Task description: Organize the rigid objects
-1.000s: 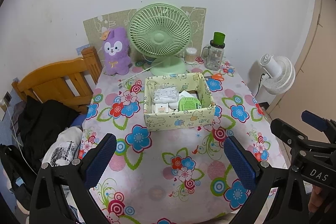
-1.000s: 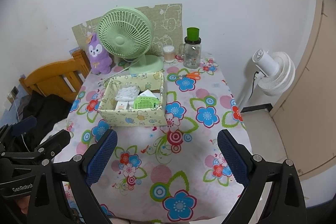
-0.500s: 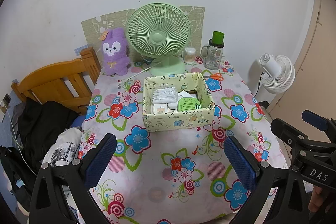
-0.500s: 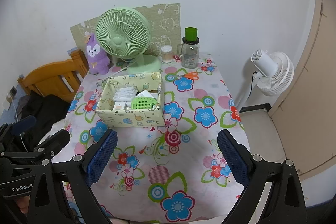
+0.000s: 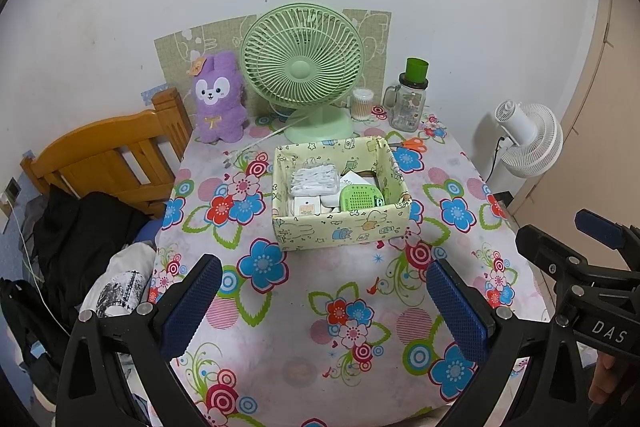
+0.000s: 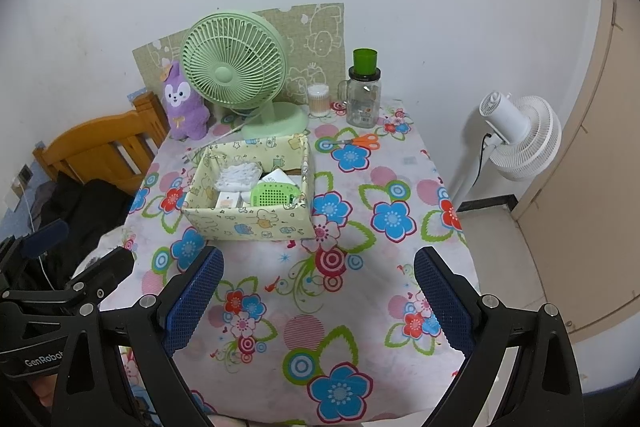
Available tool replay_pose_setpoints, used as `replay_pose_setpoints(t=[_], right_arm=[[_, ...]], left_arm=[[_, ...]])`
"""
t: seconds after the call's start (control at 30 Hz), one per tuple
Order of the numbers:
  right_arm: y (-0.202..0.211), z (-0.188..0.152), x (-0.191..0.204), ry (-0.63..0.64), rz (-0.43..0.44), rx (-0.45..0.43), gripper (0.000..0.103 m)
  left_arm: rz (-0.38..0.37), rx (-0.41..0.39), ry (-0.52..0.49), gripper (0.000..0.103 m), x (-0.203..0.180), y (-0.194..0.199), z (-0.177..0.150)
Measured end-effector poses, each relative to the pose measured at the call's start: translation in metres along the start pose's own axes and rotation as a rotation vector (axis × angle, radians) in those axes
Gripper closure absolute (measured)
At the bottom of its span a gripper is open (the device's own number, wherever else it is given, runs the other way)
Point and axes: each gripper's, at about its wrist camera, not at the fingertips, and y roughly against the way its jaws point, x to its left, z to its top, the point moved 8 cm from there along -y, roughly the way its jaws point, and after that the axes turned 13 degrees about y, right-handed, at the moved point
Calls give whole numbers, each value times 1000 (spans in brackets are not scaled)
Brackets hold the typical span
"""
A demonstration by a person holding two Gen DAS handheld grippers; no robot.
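Both claws hang spread wide and empty over the near edge of the flowered table (image 5: pixel 304 307), likely a ready pose giving each camera a clear look before a reach. The left gripper (image 5: pixel 320 303) and right gripper (image 6: pixel 318 301) pinch nothing. Ahead of them, well apart, sits the patterned box (image 5: pixel 340 227) with a green perforated case (image 5: pixel 360 197) and white packets already inside. Farther back, beside the box's far corner, the orange scissors (image 6: pixel 358 142) lie loose on the cloth, probably next to go in
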Motion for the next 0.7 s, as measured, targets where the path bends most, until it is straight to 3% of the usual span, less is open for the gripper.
replay_pose_setpoints(t=[0.7], right_arm=[[-4,-1,10,6,13,0,5]], left_arm=[[10,-1,12,0,11,1,-4]])
